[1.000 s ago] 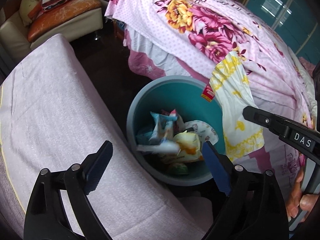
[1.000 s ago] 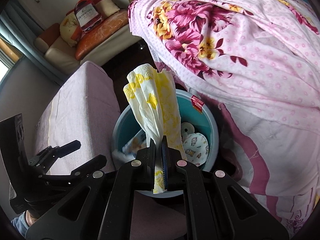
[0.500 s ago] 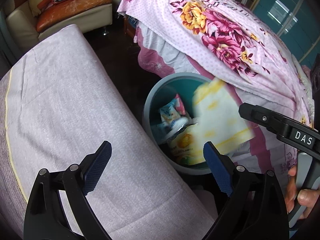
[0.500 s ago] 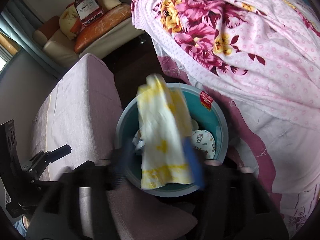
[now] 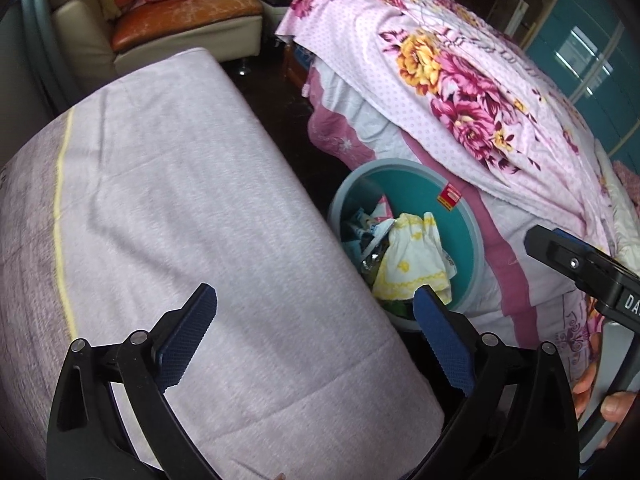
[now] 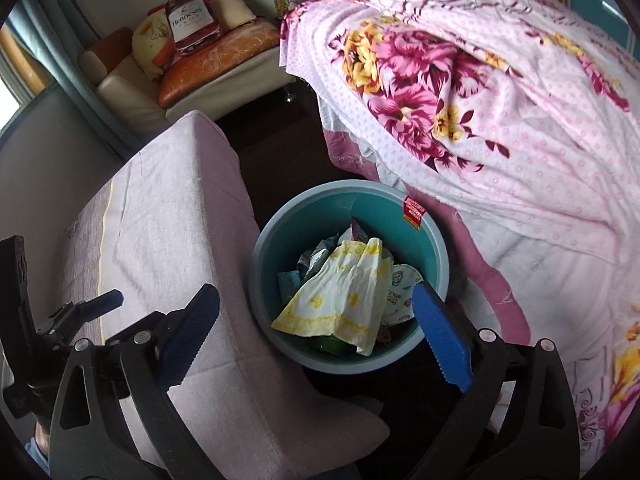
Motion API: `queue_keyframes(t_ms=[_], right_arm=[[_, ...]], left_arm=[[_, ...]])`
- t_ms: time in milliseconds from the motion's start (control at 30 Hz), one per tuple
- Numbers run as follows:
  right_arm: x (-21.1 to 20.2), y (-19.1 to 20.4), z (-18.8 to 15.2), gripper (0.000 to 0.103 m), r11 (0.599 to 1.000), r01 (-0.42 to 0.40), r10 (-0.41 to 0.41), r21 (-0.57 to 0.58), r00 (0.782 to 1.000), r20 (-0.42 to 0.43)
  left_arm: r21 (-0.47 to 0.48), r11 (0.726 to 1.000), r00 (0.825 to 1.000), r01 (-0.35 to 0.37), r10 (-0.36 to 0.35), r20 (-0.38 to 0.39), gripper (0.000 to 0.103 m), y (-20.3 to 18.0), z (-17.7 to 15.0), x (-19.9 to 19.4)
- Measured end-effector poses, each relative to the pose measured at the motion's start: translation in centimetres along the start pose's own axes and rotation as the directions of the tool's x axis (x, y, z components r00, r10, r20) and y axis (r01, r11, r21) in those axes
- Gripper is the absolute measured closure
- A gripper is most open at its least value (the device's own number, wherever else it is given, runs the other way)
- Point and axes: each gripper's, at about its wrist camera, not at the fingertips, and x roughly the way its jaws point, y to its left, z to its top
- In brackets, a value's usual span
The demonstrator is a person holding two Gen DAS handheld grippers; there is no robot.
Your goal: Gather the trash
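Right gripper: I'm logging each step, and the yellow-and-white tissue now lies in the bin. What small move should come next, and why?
Probably lift the right gripper up and away from the teal bin. Its jaws stand wide open and empty, and the yellow-and-white tissue lies loose on top of the other trash inside the rim, touching neither finger. The left gripper is open and empty too, so either can go for more trash.

We see soft daylight, brightest at nine o'clock in the right view; both frames sharp, edges bowed, corners black.
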Motion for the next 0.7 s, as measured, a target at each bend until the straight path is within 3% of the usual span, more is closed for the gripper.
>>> queue_keyframes(t_ms=[700], right_arm=[[-5.1, 3.1, -3.2, 0.007, 0.998, 0.007, -0.004, -0.062, 0.998, 0.06]], left_arm=[[-0.072, 0.997, 0.995, -0.019, 0.026, 0.096, 0.004, 2.8, -4.2, -6.0]])
